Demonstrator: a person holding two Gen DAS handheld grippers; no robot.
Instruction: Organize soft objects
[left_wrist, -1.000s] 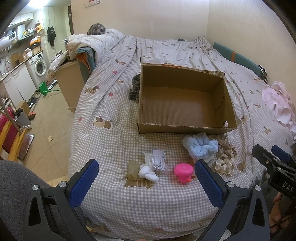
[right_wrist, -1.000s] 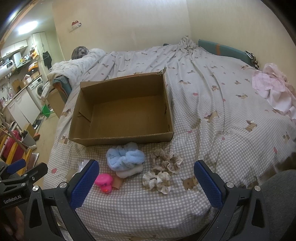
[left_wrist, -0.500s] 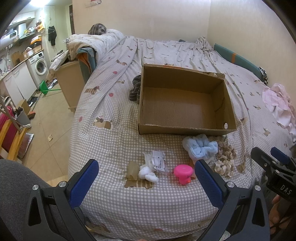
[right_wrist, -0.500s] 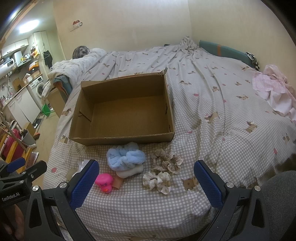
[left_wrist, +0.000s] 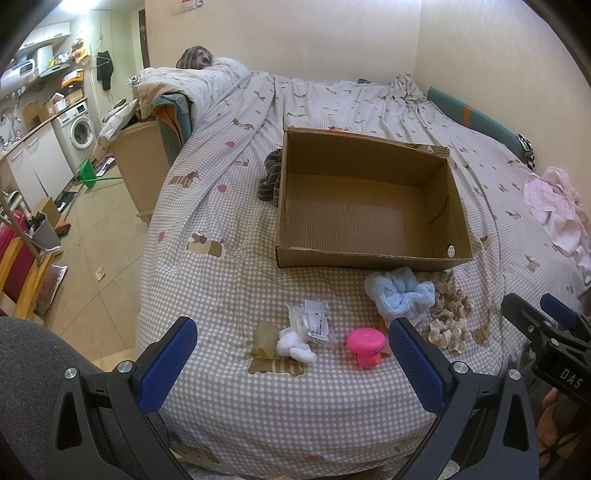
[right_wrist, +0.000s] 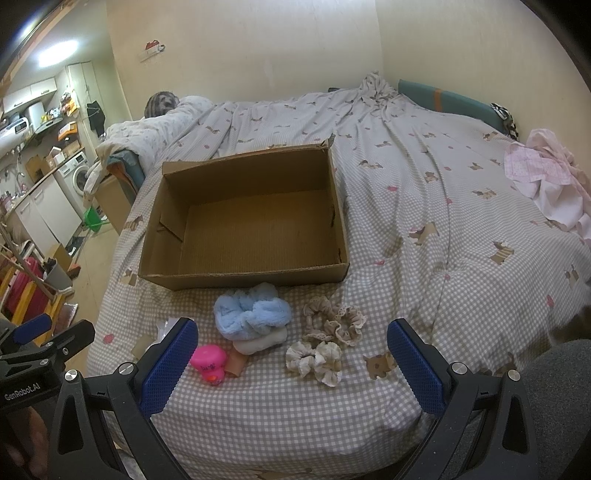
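Observation:
An empty cardboard box (left_wrist: 369, 254) (right_wrist: 243, 275) sits on the checked bed cover. In front of it lie a fluffy blue scrunchie (left_wrist: 400, 293) (right_wrist: 251, 314), beige frilly scrunchies (left_wrist: 448, 314) (right_wrist: 332, 325), a pink squishy toy (left_wrist: 365, 347) (right_wrist: 208, 363), a white knotted cloth (left_wrist: 295, 345) and a clear packet (left_wrist: 314, 321). My left gripper (left_wrist: 291, 363) is open and empty, held near the bed's front edge before the white cloth and pink toy. My right gripper (right_wrist: 291, 363) is open and empty before the scrunchies.
A dark striped cloth (left_wrist: 271, 175) lies left of the box. Pink clothes (left_wrist: 554, 206) (right_wrist: 546, 181) lie at the right of the bed. A wooden cabinet (left_wrist: 138, 162) stands at the bed's left side, with kitchen floor beyond.
Both grippers have drifted slightly; the views shift a little. Nothing on the bed has moved and both grippers stay open.

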